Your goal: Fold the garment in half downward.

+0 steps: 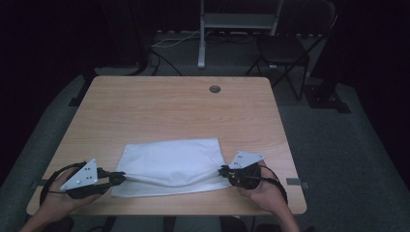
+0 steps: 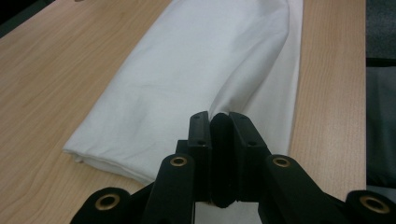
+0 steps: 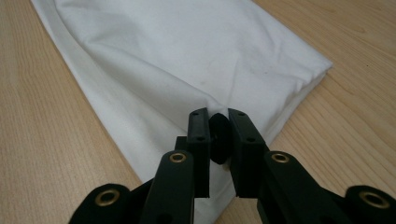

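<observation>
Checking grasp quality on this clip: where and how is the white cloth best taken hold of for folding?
By its two near corners, one gripper from each side, as shown. The white cloth lies flat and limp on the table, so only edges and corners offer a pinch. The left gripper and right gripper are each shut on a top-layer corner, lifting a ridge; a low, sideways approach suits that thin layer.
</observation>
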